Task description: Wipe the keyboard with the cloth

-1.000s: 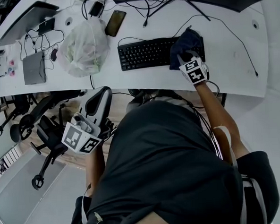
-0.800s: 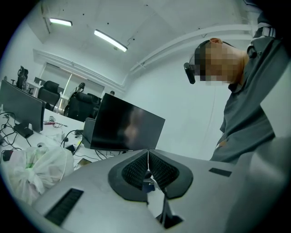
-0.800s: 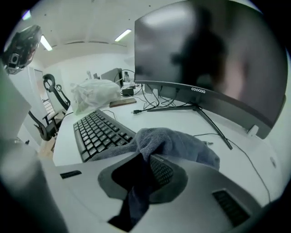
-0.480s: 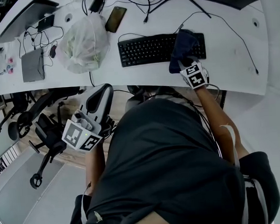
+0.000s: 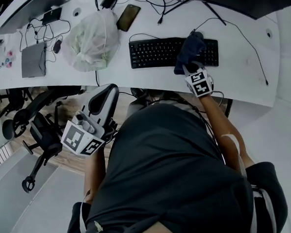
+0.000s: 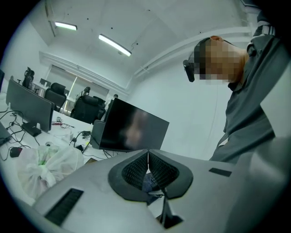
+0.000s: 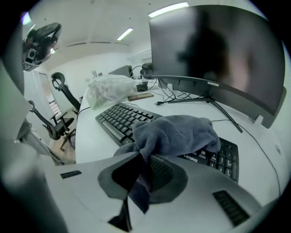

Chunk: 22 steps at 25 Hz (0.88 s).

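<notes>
Two grippers, head view: right gripper point(image 5: 192, 68) at 1 o'clock holds dark blue-grey towelling cloth point(image 5: 191, 47) on right end of black rectangular keyboard point(image 5: 154, 53); left gripper point(image 5: 104, 97) at 9 o'clock, off white desk point(image 5: 241, 69).
Left gripper view: jaws pressed together, empty.
Right gripper view: jaws pinch cloth, heaped at 12 o'clock.

Blue-grey cloth point(image 5: 190, 49), blk kbd point(image 5: 151, 53)

One keyboard point(image 5: 154, 53), one cloth point(image 5: 191, 47), one plastic bag point(image 5: 89, 40), one phone point(image 5: 129, 17).
</notes>
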Each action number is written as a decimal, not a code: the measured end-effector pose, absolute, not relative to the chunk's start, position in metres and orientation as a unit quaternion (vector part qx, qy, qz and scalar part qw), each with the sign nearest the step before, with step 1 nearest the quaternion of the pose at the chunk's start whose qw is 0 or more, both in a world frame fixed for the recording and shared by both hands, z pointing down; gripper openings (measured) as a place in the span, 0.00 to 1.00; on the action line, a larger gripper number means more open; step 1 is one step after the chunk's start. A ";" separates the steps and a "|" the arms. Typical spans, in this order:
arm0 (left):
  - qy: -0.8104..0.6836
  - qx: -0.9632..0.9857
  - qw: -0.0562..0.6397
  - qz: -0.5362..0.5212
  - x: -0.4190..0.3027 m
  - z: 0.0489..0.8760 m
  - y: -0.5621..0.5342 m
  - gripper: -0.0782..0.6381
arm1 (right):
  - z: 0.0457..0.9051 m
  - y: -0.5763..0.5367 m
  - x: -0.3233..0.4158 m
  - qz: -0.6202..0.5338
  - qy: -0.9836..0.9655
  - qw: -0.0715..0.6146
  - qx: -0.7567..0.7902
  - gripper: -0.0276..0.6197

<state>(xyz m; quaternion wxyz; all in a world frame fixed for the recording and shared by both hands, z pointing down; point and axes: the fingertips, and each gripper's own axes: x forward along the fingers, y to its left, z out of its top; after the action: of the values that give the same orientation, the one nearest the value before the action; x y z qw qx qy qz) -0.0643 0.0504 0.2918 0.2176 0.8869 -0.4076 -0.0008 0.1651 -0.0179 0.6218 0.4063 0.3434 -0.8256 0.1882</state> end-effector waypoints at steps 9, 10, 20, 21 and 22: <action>-0.392 0.889 0.236 -0.006 -0.087 0.303 0.045 0.12 | 0.610 -0.114 0.138 0.185 -0.819 0.390 0.379 0.11; -0.391 0.890 0.236 -0.006 -0.090 0.302 0.044 0.12 | 0.614 -0.109 0.136 0.196 -0.814 0.393 0.380 0.11; -0.384 0.888 0.254 -0.009 -0.125 0.315 0.029 0.12 | 0.605 -0.063 0.129 0.184 -0.811 0.398 0.387 0.11; -0.381 0.889 0.254 -0.009 -0.126 0.315 0.027 0.12 | 0.603 -0.085 0.127 0.175 -0.810 0.395 0.397 0.11; -0.378 0.890 0.254 -0.010 -0.126 0.315 0.025 0.12 | 0.604 -0.102 0.126 0.176 -0.806 0.397 0.401 0.11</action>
<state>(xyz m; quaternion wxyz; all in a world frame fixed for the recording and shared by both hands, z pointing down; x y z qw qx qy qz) -0.1256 0.0250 0.3154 0.2540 0.8903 -0.3779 -0.0101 0.1257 -0.1016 0.6042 0.3969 0.4012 -0.8064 0.1764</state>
